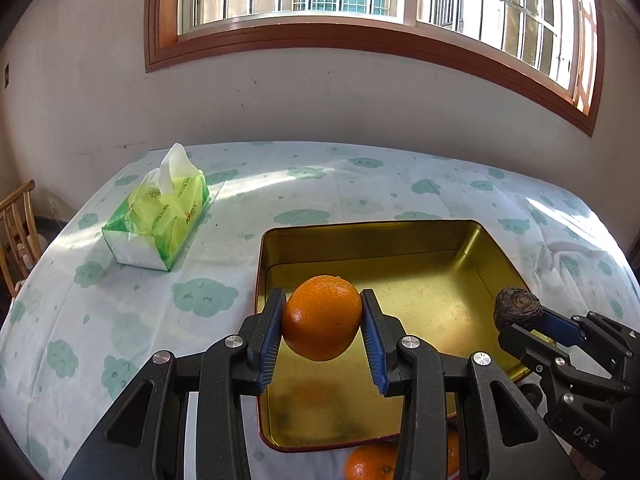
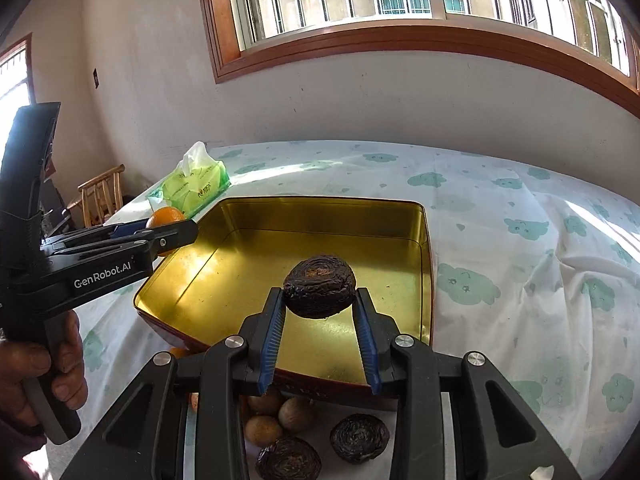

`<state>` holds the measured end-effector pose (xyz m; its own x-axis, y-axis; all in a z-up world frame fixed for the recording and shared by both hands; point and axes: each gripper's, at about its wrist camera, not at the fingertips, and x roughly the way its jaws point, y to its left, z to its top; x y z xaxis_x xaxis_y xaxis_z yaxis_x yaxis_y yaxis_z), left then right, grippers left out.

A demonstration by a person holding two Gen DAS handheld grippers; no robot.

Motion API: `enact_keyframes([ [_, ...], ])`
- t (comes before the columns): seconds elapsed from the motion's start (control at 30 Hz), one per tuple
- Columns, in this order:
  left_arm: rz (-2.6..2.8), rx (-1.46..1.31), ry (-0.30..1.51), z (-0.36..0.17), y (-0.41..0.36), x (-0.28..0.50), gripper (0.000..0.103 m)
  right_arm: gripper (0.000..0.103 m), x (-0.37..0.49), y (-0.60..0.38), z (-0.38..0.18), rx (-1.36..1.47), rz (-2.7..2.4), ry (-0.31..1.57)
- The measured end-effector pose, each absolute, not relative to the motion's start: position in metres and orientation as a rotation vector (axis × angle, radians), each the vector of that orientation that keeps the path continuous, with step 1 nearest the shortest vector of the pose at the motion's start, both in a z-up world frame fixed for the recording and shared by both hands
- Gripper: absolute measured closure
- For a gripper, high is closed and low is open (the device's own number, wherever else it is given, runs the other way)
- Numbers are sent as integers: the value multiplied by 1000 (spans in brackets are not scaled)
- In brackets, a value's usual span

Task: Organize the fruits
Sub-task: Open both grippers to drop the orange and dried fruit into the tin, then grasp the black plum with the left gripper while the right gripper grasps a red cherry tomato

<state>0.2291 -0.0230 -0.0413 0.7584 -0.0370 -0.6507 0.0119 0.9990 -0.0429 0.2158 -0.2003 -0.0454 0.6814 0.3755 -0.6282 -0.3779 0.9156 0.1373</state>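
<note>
Two fruits are held above the gold tin (image 1: 472, 248) on the counter (image 1: 132, 312). An orange (image 1: 322, 317) is clamped between the pads of the left gripper (image 1: 323, 332), its broader axis running across from pad to pad. A dark wrinkled fruit (image 2: 319, 286) is pinched at the tips of the right gripper (image 2: 320, 300), flattened, its ringed face turned upward.

An orange (image 1: 322, 322) is clamped in the left gripper (image 1: 322, 330) above the gold tin (image 1: 472, 240); a dark wrinkled fruit (image 1: 517, 307) is held alongside.
</note>
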Motion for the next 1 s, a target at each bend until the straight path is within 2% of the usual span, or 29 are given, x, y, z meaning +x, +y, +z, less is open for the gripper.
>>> enact_keyframes([
  [0.27, -38, -9, 721, -50, -27, 247, 61, 70, 238, -199, -64, -11, 413, 751],
  [0.5, -45, 55, 629, -37, -31, 234, 19, 69, 225, -214, -52, 45, 421, 705],
  [0.53, -44, 58, 606, -33, -29, 227, 17, 69, 218, -219, -47, 68, 430, 697],
  [0.7, -44, 19, 526, -25, -9, 177, 14, 67, 158, -236, -37, 97, 531, 680],
  [1.0, -98, -142, 586, -63, 41, 99, 14, 67, 90, -218, -65, 8, 655, 769],
])
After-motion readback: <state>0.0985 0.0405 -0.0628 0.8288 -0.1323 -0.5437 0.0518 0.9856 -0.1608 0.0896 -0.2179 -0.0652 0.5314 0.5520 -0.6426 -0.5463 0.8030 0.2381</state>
